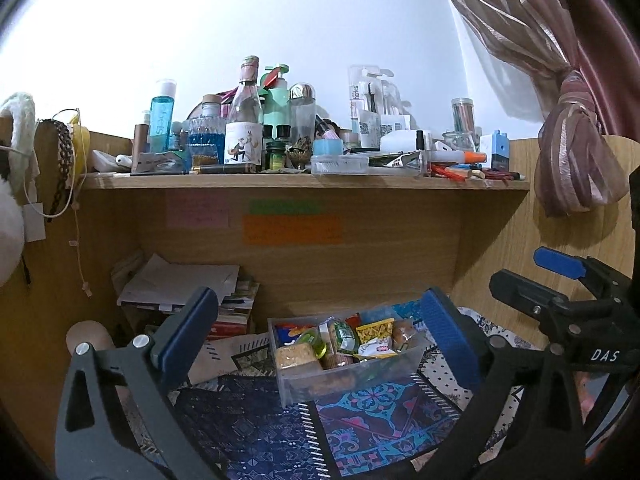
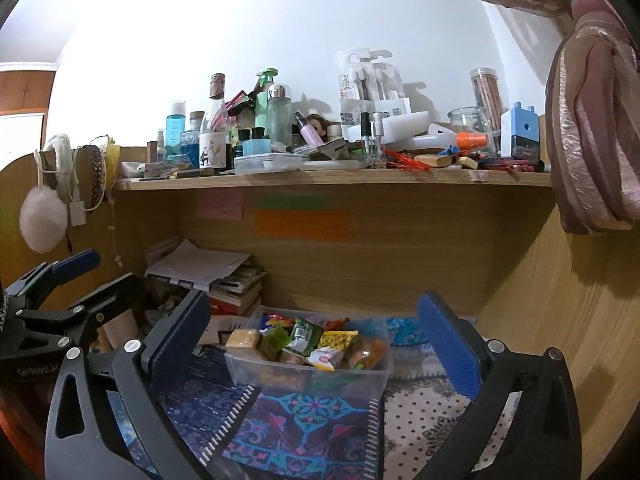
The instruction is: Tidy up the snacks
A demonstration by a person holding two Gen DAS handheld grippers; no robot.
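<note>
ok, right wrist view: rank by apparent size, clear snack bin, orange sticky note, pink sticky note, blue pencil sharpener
1. clear snack bin, nearest the camera, which inflates it
2. orange sticky note
3. pink sticky note and blue pencil sharpener look about alike; not ranking those

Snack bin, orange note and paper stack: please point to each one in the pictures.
Snack bin point(image 1: 340, 380): left wrist view, on its clear front wall.
Orange note point(image 2: 302, 224): right wrist view, on its middle.
Paper stack point(image 1: 180, 280): left wrist view, on the top white sheet.
</note>
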